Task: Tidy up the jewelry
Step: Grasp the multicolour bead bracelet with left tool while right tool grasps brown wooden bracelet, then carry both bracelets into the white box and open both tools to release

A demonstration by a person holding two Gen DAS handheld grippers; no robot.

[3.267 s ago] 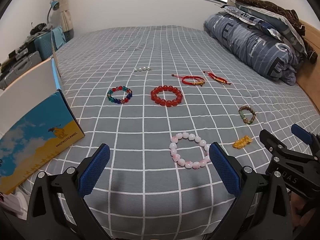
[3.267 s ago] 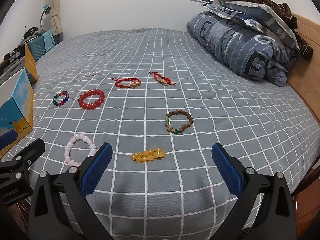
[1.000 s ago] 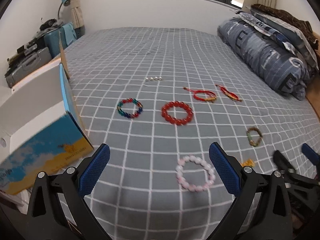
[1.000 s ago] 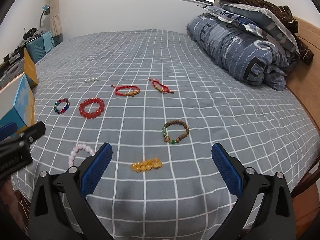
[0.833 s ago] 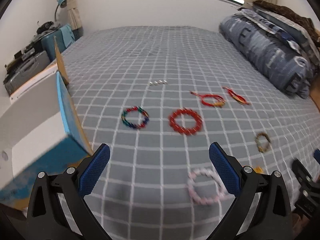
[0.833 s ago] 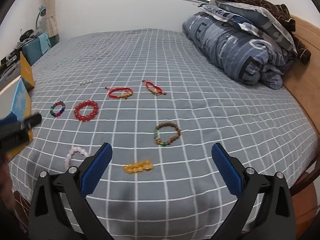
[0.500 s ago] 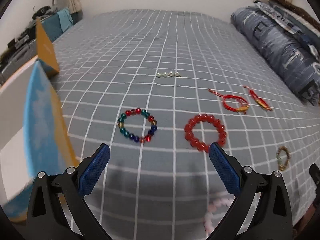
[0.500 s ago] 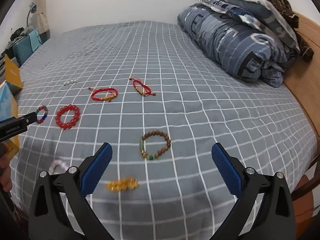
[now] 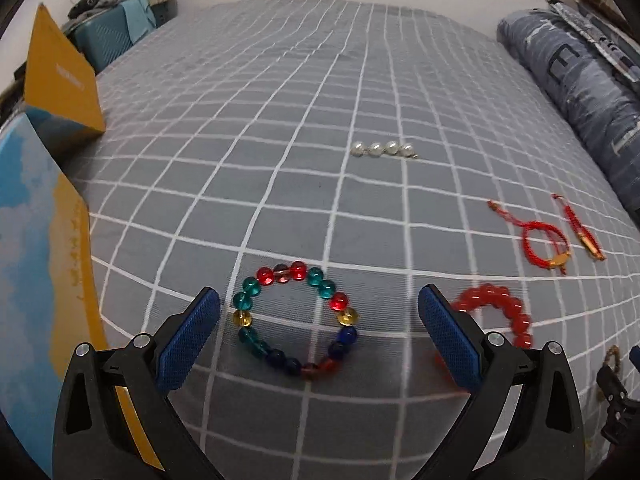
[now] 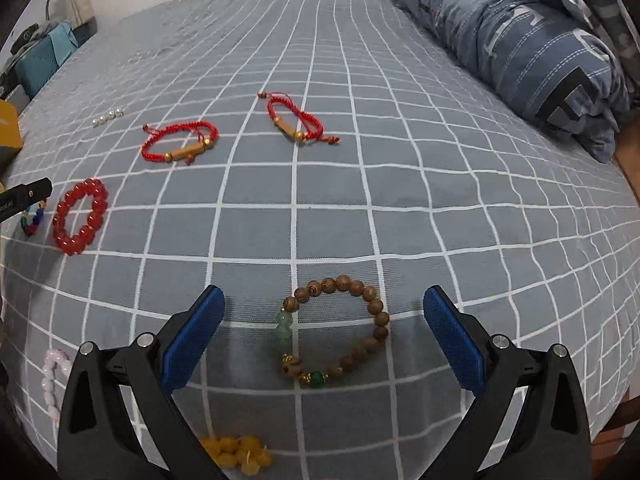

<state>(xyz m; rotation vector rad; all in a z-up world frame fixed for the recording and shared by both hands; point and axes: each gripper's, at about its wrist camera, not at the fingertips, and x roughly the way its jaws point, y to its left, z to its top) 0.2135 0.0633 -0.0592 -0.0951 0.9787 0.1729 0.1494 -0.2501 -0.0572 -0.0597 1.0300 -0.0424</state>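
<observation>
No lettering reads clearly: faint, blurred print marks the orange flap of the box (image 9: 60, 80) at far left, and large partial letters pattern the folded duvet (image 10: 532, 52) at right.

Glossy beads on matt checked cloth

The multicoloured bracelet (image 9: 295, 322) has translucent, glassy beads; beside it, the red bead bracelet (image 9: 502, 312) shines smooth. The brown bracelet (image 10: 338, 330) looks like grained wood with glossy green beads. The bedsheet (image 10: 400, 200) is matt woven cloth.

Soft even light, fisheye-bent edges, slight blur.
</observation>
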